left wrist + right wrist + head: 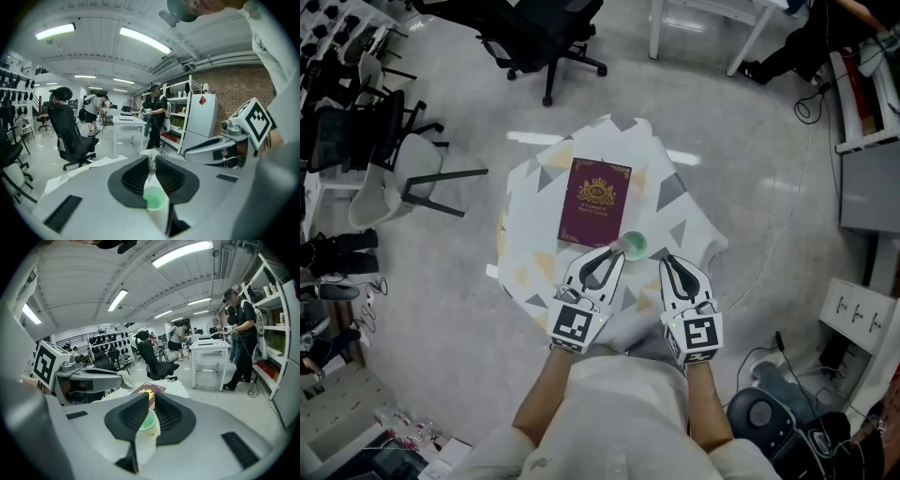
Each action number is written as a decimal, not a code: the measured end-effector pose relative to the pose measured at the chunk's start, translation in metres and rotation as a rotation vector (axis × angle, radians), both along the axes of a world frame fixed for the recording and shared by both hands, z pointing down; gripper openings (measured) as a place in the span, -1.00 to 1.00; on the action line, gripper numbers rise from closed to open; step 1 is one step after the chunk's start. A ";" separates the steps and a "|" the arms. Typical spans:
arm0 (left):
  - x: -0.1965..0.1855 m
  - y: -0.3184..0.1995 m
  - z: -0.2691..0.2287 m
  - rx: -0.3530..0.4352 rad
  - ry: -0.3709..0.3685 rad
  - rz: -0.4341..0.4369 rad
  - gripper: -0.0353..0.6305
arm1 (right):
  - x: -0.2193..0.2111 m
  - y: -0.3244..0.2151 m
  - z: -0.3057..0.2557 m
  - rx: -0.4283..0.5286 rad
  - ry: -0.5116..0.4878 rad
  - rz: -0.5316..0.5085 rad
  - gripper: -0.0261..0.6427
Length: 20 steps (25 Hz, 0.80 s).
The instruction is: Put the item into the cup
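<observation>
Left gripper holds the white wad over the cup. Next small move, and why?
Probably lower the left gripper a touch toward the cup: its jaws pinch the white wad, which hangs just above the cup's open mouth, so a shorter drop should land inside.

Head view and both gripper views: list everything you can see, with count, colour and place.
Cloth-covered table: one, white with grey and yellow triangles, centre of the floor.
Maroon booklet with gold crest: one, flat on the table, beyond the cup.
Cup: one, white outside, green inside, upright near the table's near edge.
Crumpled white item: one, in the left gripper's jaws, above the cup.
Black office chair: one, beyond the table.
Pale chair: one, left of the table.
Standing person: one, dark clothes, background.
Left gripper: white, shut on the item.
Right gripper: white, jaws together, right of the cup.
</observation>
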<state>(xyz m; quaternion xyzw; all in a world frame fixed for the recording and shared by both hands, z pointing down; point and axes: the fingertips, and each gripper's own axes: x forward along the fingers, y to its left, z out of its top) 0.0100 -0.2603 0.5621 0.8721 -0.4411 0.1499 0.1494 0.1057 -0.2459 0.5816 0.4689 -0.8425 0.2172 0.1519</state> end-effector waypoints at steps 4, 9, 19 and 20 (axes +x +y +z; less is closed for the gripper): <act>0.003 0.001 0.011 -0.020 -0.007 0.008 -0.73 | 0.001 0.001 0.008 -0.016 0.001 0.002 -0.79; 0.005 0.002 0.026 -0.045 -0.022 0.017 -0.73 | 0.001 0.002 0.018 -0.033 0.001 0.004 -0.79; 0.011 0.005 0.052 -0.092 -0.047 0.030 -0.73 | 0.003 0.005 0.035 -0.065 0.003 0.000 -0.79; 0.011 0.005 0.055 -0.097 -0.050 0.032 -0.73 | 0.003 0.005 0.036 -0.067 0.003 -0.001 -0.79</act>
